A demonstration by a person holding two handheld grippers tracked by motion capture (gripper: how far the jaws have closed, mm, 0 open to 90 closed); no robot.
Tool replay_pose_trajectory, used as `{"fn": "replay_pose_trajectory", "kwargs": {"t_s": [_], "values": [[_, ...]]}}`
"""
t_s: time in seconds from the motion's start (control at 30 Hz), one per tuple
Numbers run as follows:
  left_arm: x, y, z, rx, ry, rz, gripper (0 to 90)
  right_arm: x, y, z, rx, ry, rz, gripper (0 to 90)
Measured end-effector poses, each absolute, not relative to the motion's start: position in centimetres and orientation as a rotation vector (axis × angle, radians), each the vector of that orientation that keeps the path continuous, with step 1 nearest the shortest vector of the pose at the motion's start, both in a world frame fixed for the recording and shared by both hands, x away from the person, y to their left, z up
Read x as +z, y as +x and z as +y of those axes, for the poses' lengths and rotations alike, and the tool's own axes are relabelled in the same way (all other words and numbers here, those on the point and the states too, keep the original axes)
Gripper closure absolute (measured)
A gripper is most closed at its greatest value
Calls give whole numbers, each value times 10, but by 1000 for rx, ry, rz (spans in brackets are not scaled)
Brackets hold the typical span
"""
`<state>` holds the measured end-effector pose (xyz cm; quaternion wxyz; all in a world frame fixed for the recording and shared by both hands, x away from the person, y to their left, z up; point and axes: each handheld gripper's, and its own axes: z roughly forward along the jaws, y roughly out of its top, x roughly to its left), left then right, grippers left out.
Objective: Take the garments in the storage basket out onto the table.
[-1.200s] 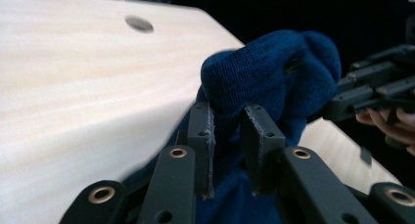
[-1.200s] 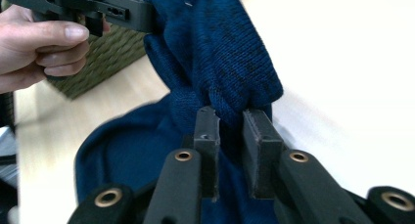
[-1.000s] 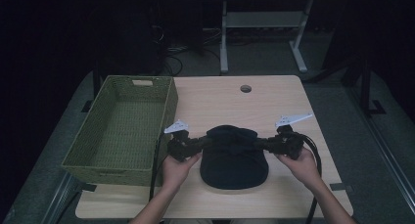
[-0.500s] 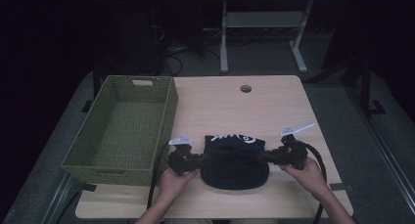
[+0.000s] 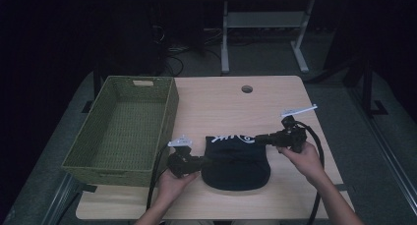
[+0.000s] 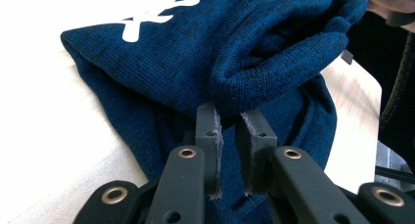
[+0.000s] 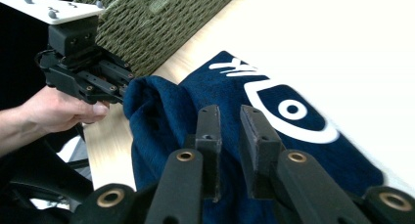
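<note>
Left claw (image 6: 228, 121) clenched on hat (image 5: 236, 158) edge; right claw (image 7: 230, 119) near-closed over its fabric, grip unclear. Hat — soft, light knit, floppy — lies on bench (image 5: 221, 107); grasp rolled rim.

Dark blue beanie (image 6: 205, 53): knitted cloth, fine ribbed stitch, matt and slightly fuzzy; white printed marking lies flat and smooth on the knit. Basket (image 5: 123, 131): olive-green woven fibre, coarse rough weave, matt. Tabletop (image 5: 236, 107): pale wood-look surface, smooth, faint sheen. Left gripper (image 6: 230, 123) and right gripper (image 7: 230, 121): fingers (image 6: 208, 136) of matt black plastic, worn grey pads, brass-coloured metal rivets at the joints. Plate on the left gripper: light, flat, matt.
</note>
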<state>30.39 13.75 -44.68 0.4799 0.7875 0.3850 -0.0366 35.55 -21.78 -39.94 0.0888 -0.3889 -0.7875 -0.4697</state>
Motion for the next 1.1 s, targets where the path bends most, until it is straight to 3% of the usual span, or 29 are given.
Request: {"fn": "replay_pose_trajectory", "kwargs": {"t_s": [0.4, 0.67, 1.1], "values": [[-423, 295, 145, -155, 1831, 926, 633, -433, 362, -196, -1233, -1137, -2330, 788], [-411, 296, 139, -137, 1816, 911, 632, -447, 350, -190, -1178, -1128, -2334, 791], [-439, 312, 103, -172, 1935, 954, 654, -458, 331, -183, -1138, -1075, -2366, 805]]}}
